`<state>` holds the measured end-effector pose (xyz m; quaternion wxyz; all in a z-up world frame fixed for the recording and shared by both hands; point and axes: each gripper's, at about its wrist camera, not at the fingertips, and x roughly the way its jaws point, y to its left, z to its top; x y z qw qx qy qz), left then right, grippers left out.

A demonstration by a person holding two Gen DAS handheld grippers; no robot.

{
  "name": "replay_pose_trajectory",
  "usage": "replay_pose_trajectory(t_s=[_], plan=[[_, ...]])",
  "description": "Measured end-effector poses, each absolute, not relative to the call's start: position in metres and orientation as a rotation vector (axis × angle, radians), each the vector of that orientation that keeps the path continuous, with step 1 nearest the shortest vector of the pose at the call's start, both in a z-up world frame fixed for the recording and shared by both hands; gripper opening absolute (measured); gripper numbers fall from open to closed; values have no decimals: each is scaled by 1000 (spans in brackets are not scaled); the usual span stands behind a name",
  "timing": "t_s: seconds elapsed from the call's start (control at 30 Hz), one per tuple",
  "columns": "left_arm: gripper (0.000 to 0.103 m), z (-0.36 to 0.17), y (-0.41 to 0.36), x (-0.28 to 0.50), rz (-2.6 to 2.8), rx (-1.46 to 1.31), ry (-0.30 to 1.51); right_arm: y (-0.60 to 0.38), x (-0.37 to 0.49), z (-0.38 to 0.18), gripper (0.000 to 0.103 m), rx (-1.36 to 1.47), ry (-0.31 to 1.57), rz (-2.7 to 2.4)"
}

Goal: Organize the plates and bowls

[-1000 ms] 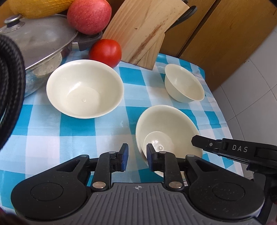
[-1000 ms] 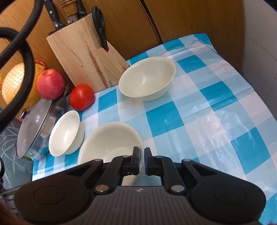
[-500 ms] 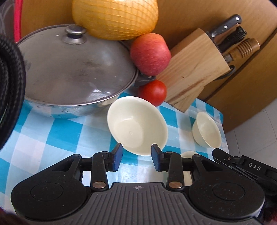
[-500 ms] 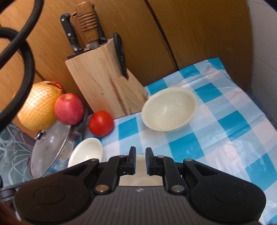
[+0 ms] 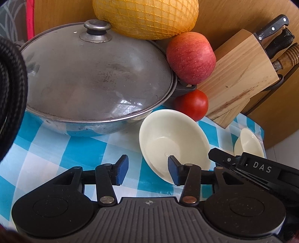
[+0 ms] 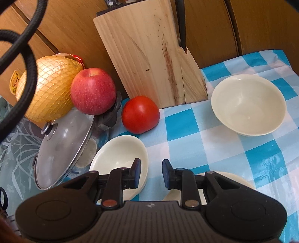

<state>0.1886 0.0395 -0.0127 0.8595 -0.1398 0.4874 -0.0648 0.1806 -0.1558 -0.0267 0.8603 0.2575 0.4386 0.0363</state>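
A cream bowl (image 5: 173, 144) sits on the checked cloth by the pot; in the right wrist view it is the cream bowl (image 6: 119, 157) at lower left. My left gripper (image 5: 147, 170) hovers at its near side, jaws opening, only cloth between them, and its right fingertip (image 5: 172, 170) overlaps the near rim. My right gripper (image 6: 151, 173) is also opening; its left fingertip (image 6: 136, 172) is over the bowl's inside and the rim edge shows between the pads, untouched. A second bowl (image 6: 248, 104) stands at the right. A third bowl (image 6: 233, 179) is mostly hidden behind the right gripper.
A lidded steel pot (image 5: 93, 78) fills the left, with a netted pomelo (image 5: 145, 16) and an apple (image 5: 190, 58) behind it. A tomato (image 6: 140, 114) and a wooden knife block (image 6: 153, 56) stand at the back. The cloth's edge drops off at the right.
Both grippers went from shut to partly open. Both views swung from the near bowl toward the pot and the bowl beside it; that near bowl slid out of sight beneath the grippers.
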Motion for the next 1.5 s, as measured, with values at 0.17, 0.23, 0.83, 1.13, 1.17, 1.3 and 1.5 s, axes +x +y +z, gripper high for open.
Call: replay_pose_trajectory(t_s=[0.17, 0.23, 0.83, 1.13, 1.17, 1.3, 1.5], plan=[[46, -17, 36, 192, -139, -285, 1035, -152, 186, -32, 25, 545, 915, 76], [46, -18, 33, 192, -141, -274, 1035, -147, 187, -32, 25, 538, 914, 88], [35, -24, 6, 188, -166, -90, 1008, -127, 184, -45, 12, 475, 964, 112], [35, -10, 6, 177, -167, -67, 957, -129, 175, -33, 12, 474, 924, 123], [35, -9, 7, 177, -169, -67, 955, -129, 174, -32, 12, 472, 919, 124], [35, -7, 6, 174, -174, -66, 953, -130, 170, -30, 12, 470, 912, 122], [35, -1, 3, 170, -192, -67, 938, -134, 163, -23, 12, 478, 893, 117]])
